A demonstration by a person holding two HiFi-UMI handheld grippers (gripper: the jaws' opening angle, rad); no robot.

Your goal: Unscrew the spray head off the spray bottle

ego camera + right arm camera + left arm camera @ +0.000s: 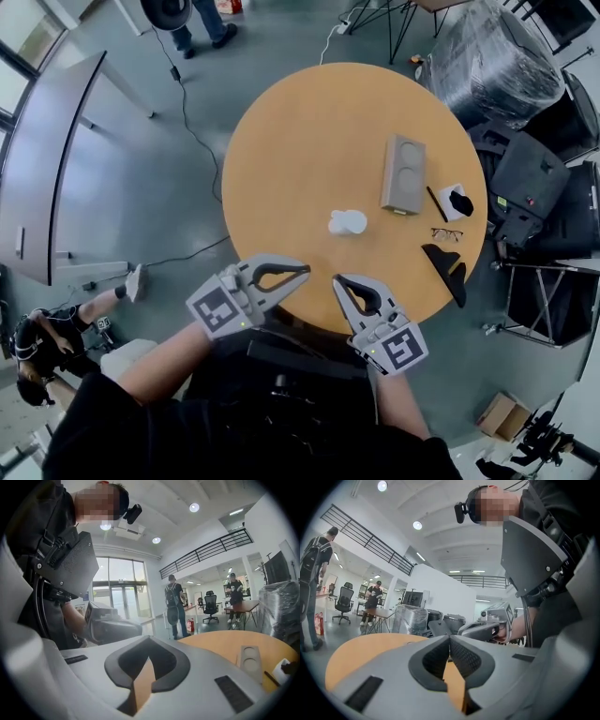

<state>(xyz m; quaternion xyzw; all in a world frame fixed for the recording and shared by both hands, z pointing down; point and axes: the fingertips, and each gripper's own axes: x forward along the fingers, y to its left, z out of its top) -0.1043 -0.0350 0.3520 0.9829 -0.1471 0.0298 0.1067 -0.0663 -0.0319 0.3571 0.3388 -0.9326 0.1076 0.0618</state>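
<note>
1. Spray bottle (347, 222): small, white, looks to be lying on its side on the round tan wooden desk (309, 122), roughly mid-desk. It's too small to make out the head. Nothing is touching it.
2. Left grey claw (302, 272) sits over the near edge of the desk with its jaws pressed together and nothing between them. It's apart from the bottle.
3. Right grey claw (339, 279) is just beside the left one, tips nearly facing each other. Same deal: jaws together, empty.
4. Right of the bottle there's a grey rectangular block with two round recesses (403, 173).
5. Further right: a thin black pen (437, 203), a white square pad with a black lump on it (457, 202), wire-frame glasses (447, 234), and a black wedge-shaped thing (448, 267) at the desk's edge.
</note>
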